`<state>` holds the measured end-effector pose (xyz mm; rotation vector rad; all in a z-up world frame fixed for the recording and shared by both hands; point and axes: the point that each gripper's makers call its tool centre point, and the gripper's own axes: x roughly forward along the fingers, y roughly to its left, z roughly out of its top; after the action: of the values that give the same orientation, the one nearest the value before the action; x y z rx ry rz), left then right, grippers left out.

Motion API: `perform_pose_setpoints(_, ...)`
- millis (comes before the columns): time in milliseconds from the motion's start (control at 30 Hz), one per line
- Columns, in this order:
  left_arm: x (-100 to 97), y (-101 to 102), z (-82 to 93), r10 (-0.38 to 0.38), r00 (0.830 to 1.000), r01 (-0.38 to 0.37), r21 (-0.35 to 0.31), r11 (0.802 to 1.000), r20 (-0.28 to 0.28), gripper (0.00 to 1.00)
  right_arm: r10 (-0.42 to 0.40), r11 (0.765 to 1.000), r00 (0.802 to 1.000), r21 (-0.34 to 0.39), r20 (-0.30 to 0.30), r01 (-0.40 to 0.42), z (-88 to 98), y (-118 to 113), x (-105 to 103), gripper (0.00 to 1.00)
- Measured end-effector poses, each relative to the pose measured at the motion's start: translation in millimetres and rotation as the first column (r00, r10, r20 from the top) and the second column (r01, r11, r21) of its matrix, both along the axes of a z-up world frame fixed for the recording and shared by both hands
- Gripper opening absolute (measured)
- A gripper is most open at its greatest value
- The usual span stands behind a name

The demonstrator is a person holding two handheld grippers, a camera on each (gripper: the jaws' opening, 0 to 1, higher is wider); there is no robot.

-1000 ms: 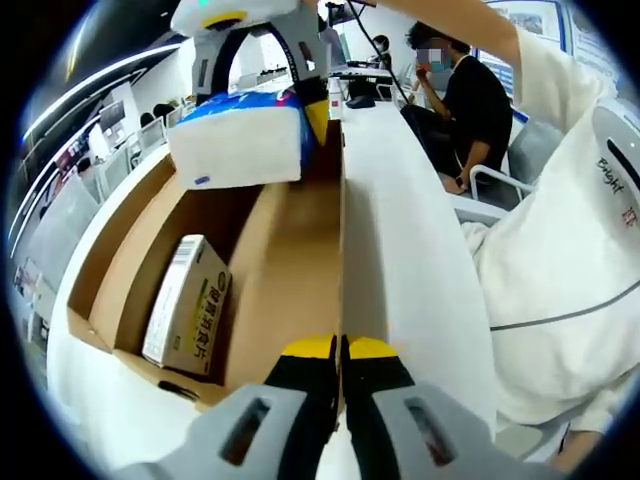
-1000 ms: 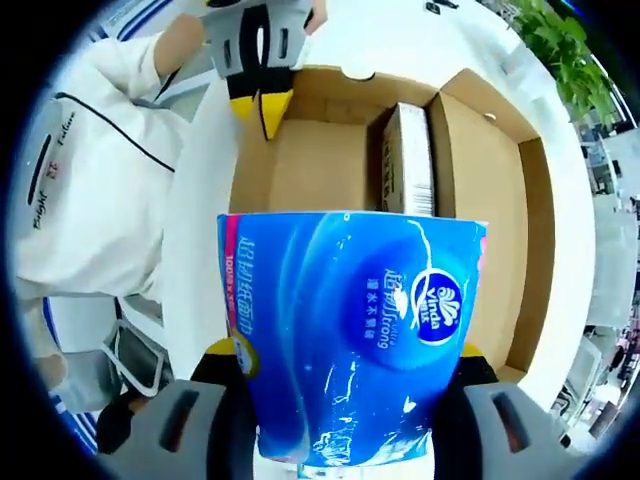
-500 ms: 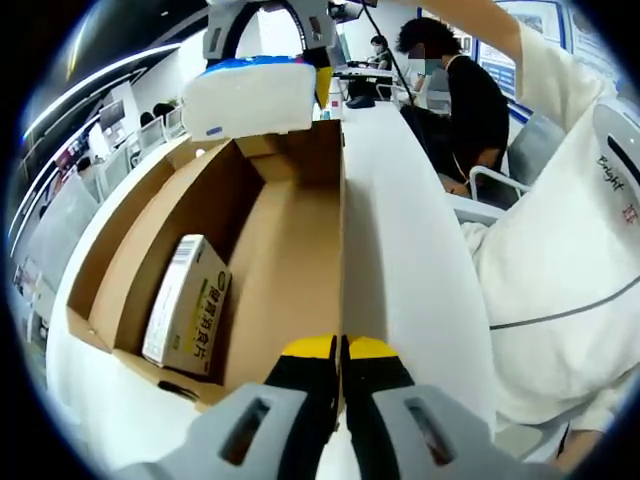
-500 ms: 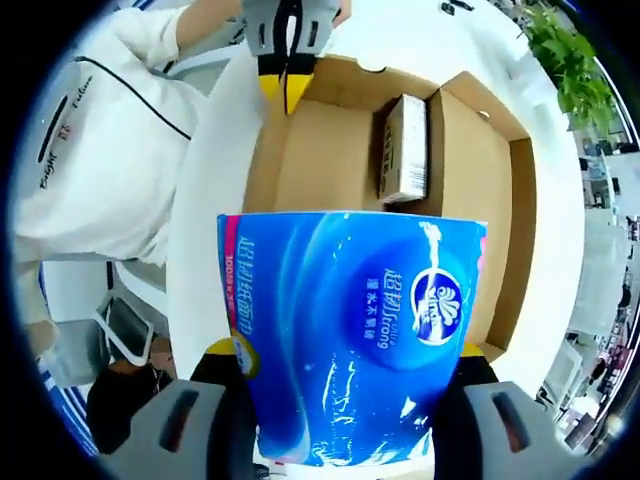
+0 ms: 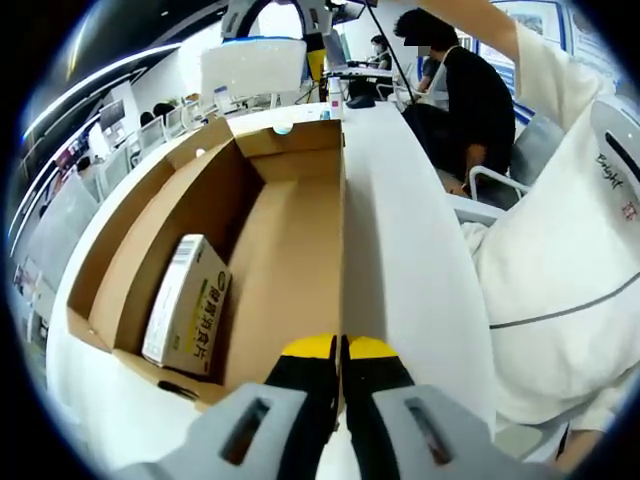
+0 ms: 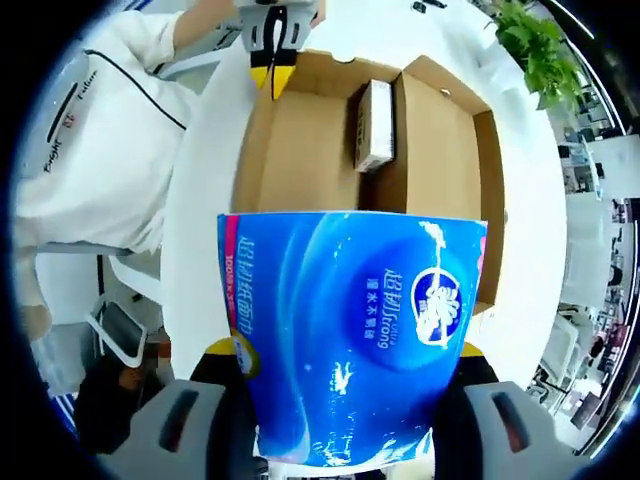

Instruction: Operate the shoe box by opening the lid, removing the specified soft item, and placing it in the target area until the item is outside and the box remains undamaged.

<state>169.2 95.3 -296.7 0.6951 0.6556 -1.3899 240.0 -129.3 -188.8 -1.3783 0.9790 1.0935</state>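
The box (image 5: 290,250) stands open. The right gripper (image 6: 345,375) grips the tissue pack (image 6: 350,335), lower centre, above the box; placing remains. The left gripper (image 5: 342,350) pinches the box wall.

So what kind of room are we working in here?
Most likely an open-plan office or lab: a long white table holds the cardboard box, a seated person works at desks behind, and a potted plant stands nearby.
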Motion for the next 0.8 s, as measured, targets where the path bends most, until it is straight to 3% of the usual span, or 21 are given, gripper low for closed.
perform_pose_setpoints(167,0.1,0.3,0.4,0.003,1.000,-0.003,-0.004,1.000,0.003,0.01,-0.020,1.000,1.000,0.024,-0.017,0.020,4.4,-5.3,-1.7,0.69)
perform_pose_setpoints(500,0.3,0.6,0.7,0.002,1.000,-0.002,-0.005,1.000,0.004,0.01,-0.024,0.999,1.000,-0.043,-0.021,0.023,-16.2,-42.3,1.5,0.69)
perform_pose_setpoints(800,0.4,0.5,0.8,0.002,1.000,-0.002,-0.004,1.000,0.002,0.01,-0.070,0.997,0.997,-0.029,-0.030,0.069,-31.9,-71.1,4.9,0.69)
